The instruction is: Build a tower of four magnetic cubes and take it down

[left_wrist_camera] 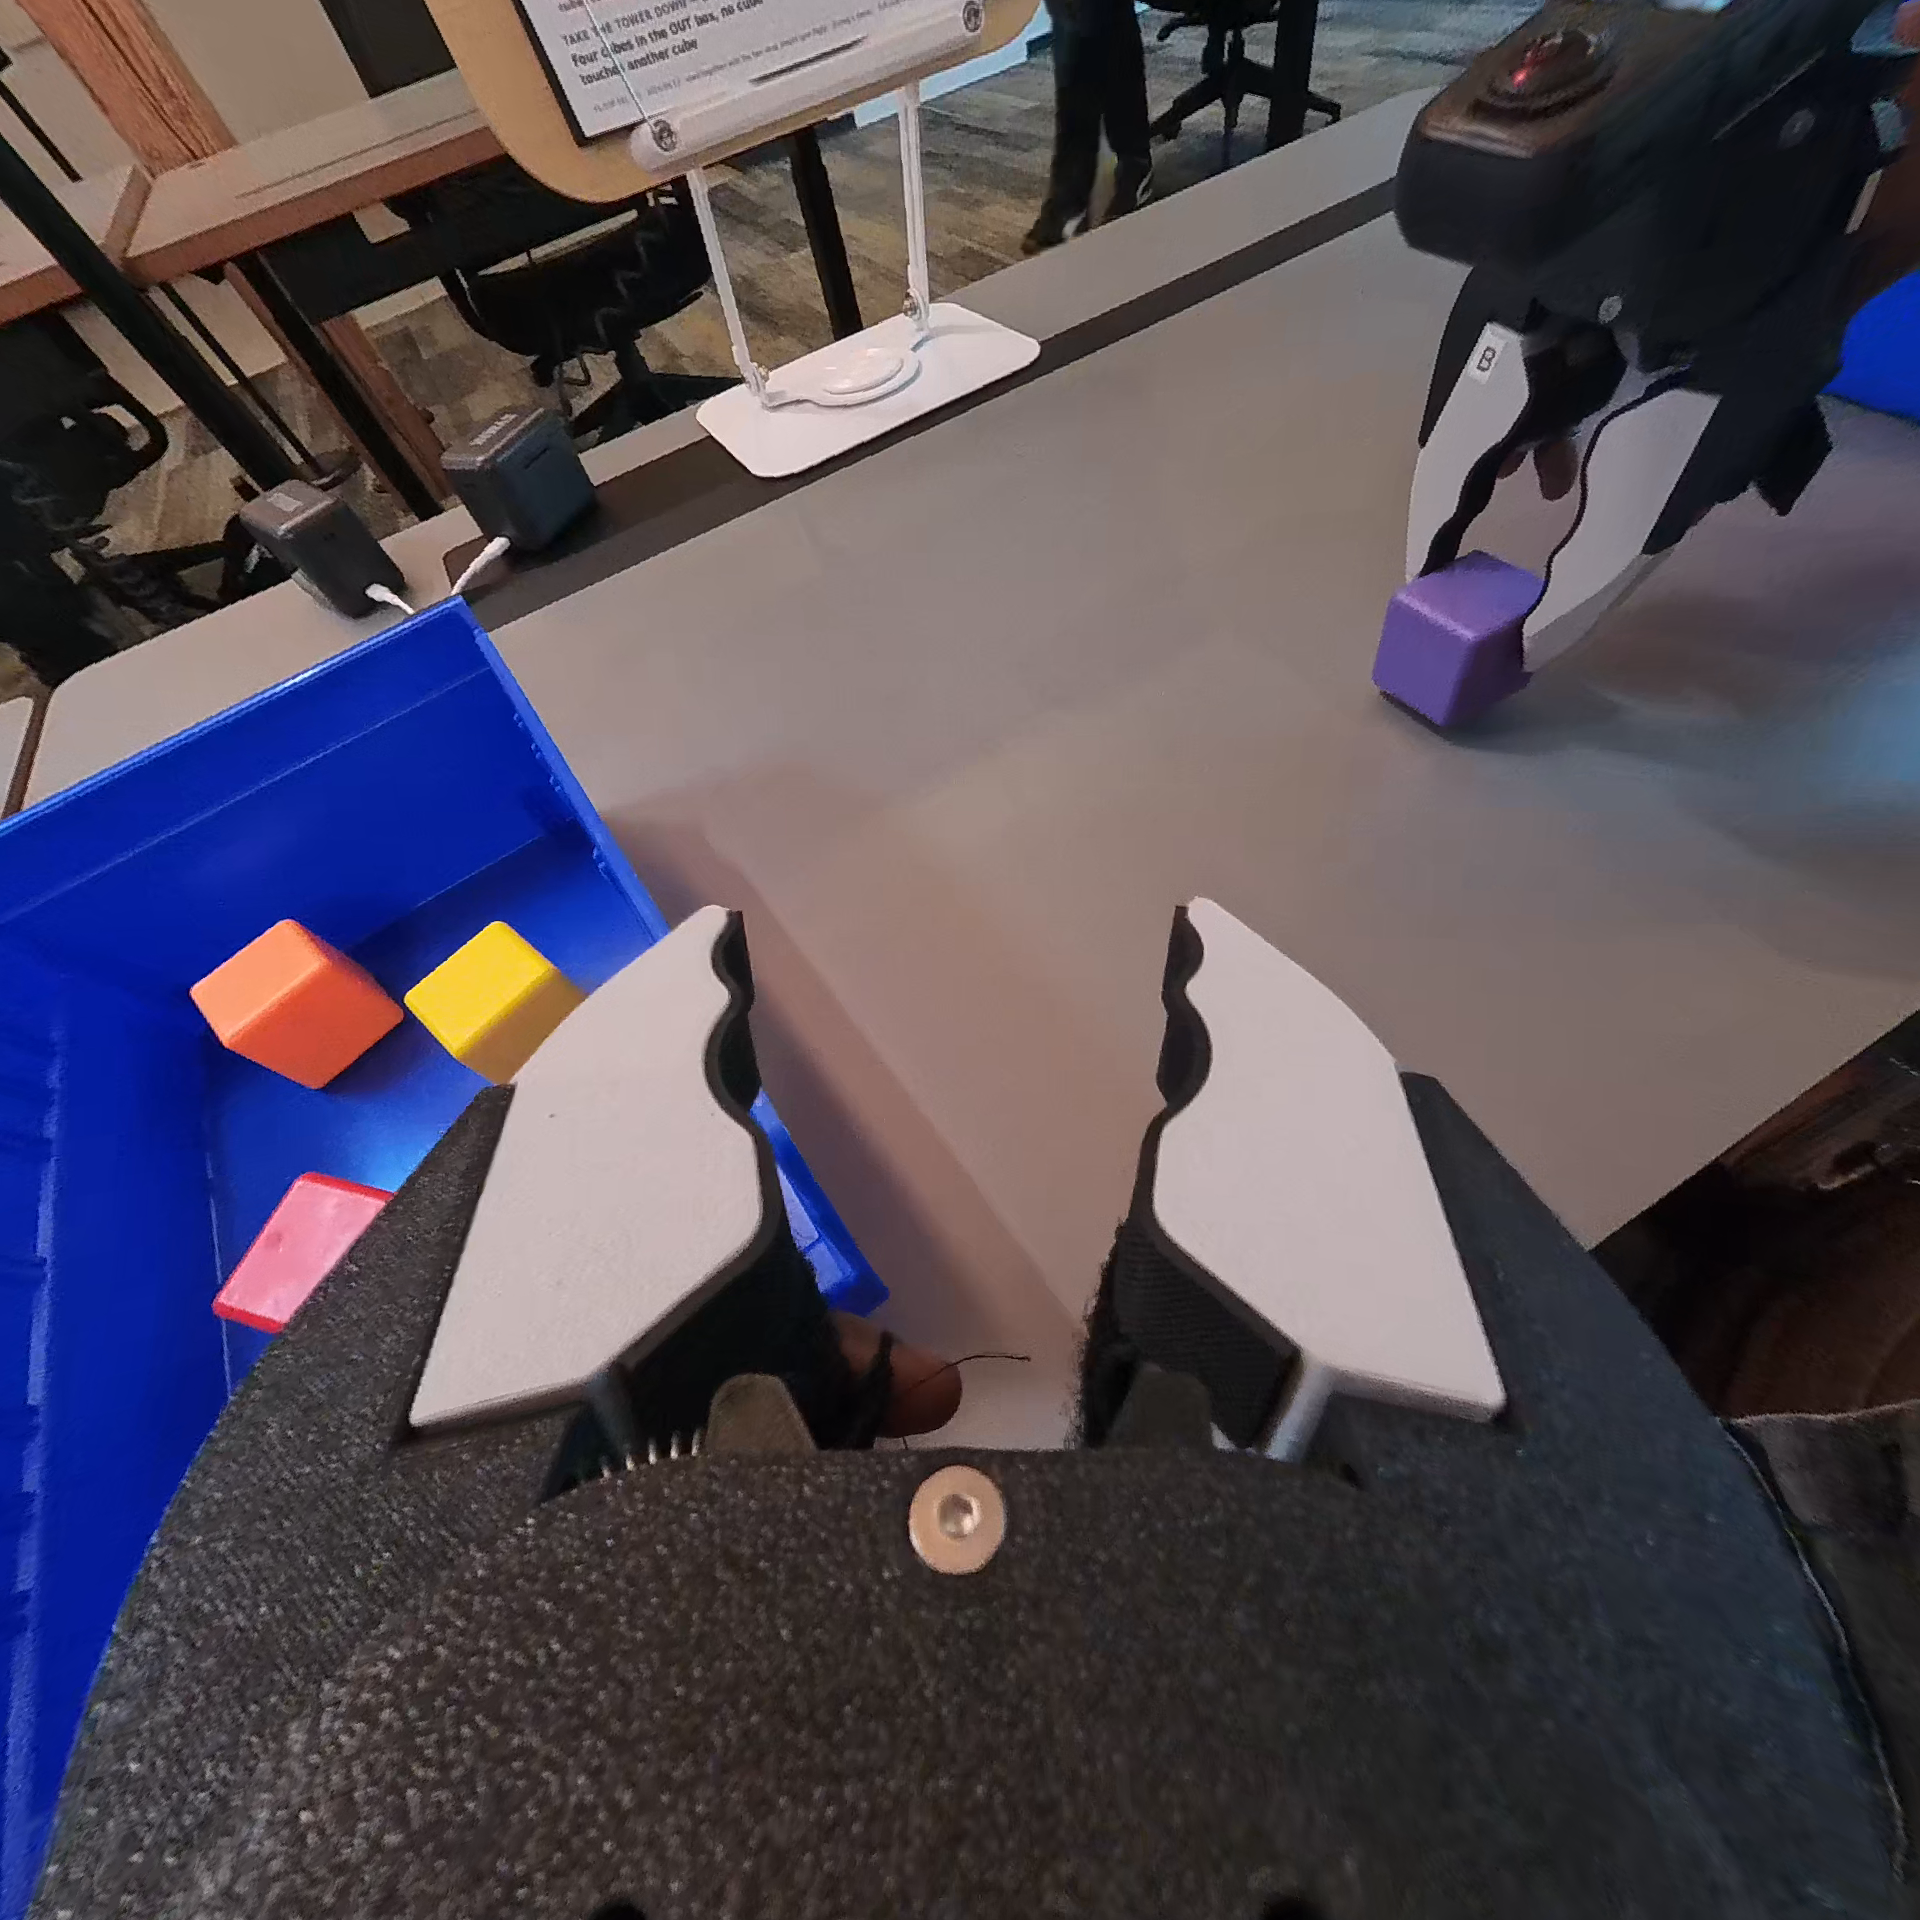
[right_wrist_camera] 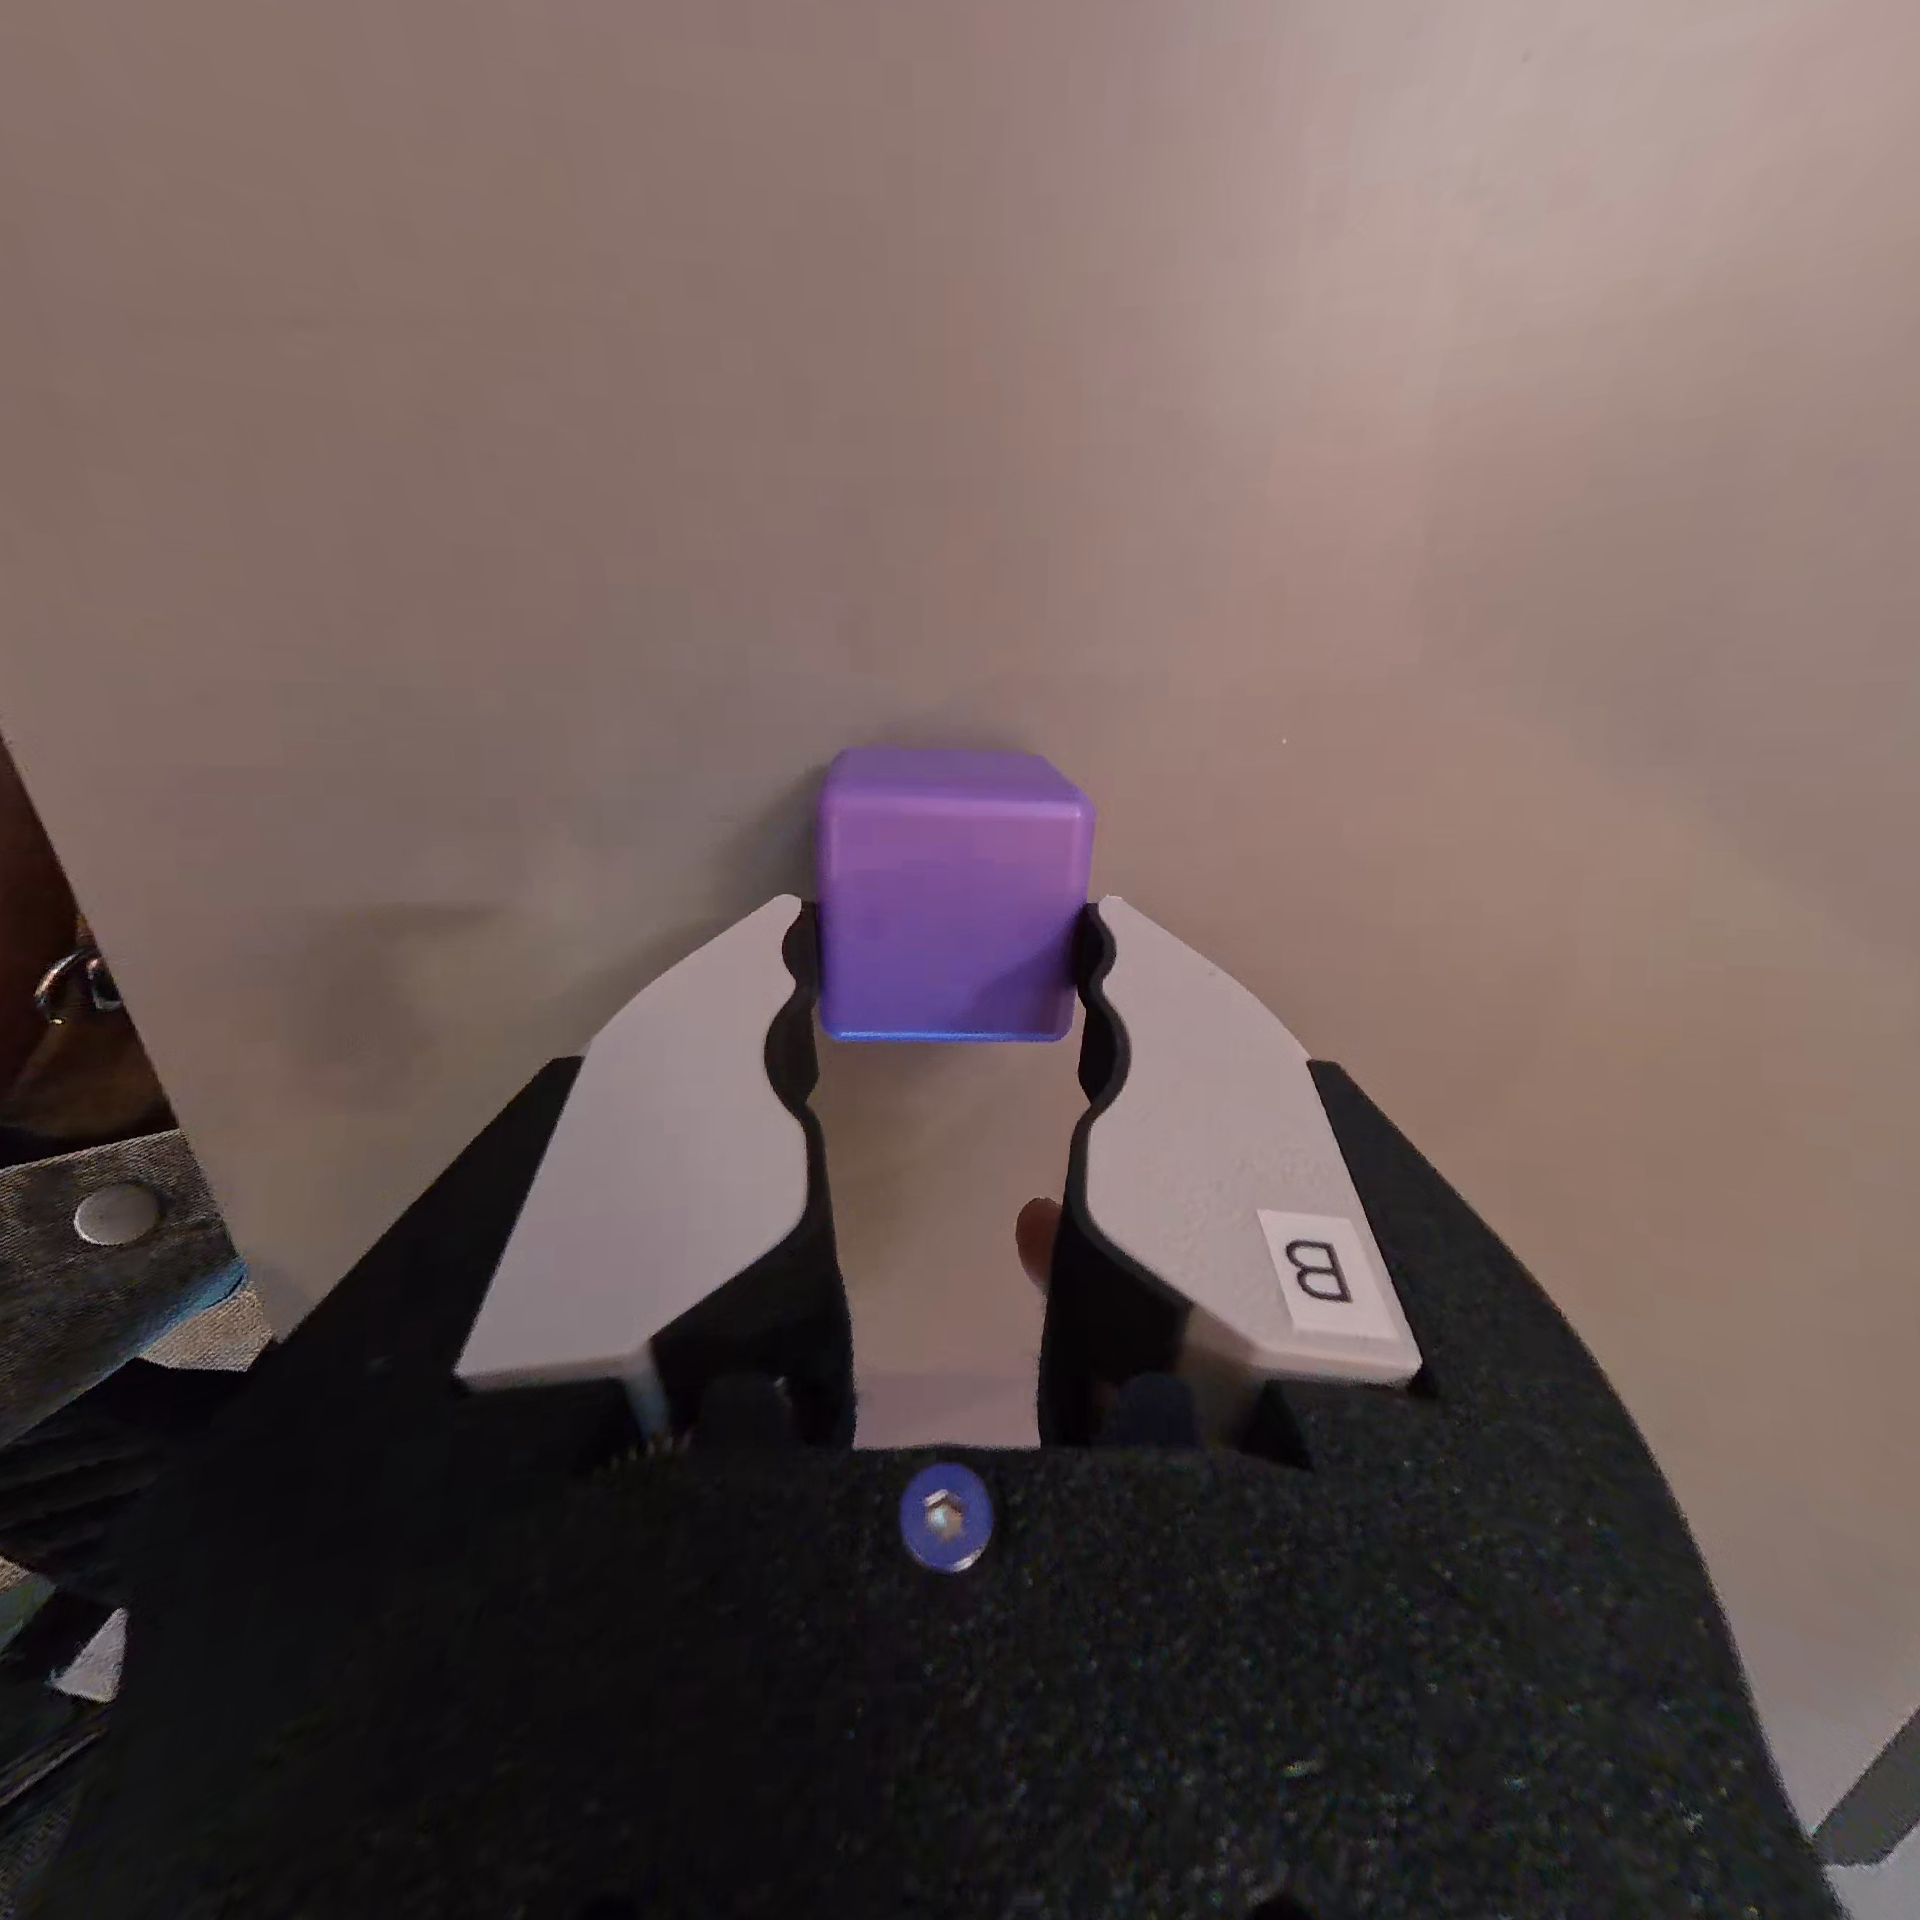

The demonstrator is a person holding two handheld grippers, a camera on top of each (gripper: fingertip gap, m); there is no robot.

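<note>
A purple cube (right_wrist_camera: 951,904) sits between my right gripper's (right_wrist_camera: 948,914) two pads, which press on its left and right sides; it is low over the grey table (right_wrist_camera: 935,416). The left wrist view shows the same grasp at the far right, the cube (left_wrist_camera: 1455,644) at the table surface. My left gripper (left_wrist_camera: 956,920) is open and empty above the table, beside the right wall of a blue bin (left_wrist_camera: 312,769). In the bin lie an orange cube (left_wrist_camera: 296,1003), a yellow cube (left_wrist_camera: 488,992) and a red cube (left_wrist_camera: 301,1247), partly hidden by my left finger.
A white sign stand (left_wrist_camera: 868,390) and two dark chargers (left_wrist_camera: 520,478) stand along the table's far edge. Part of another blue thing (left_wrist_camera: 1881,353) shows behind the right gripper. The table's near edge (left_wrist_camera: 1714,1143) runs at the right. The gap from one gripper's tips to the other's is roughly 30 cm.
</note>
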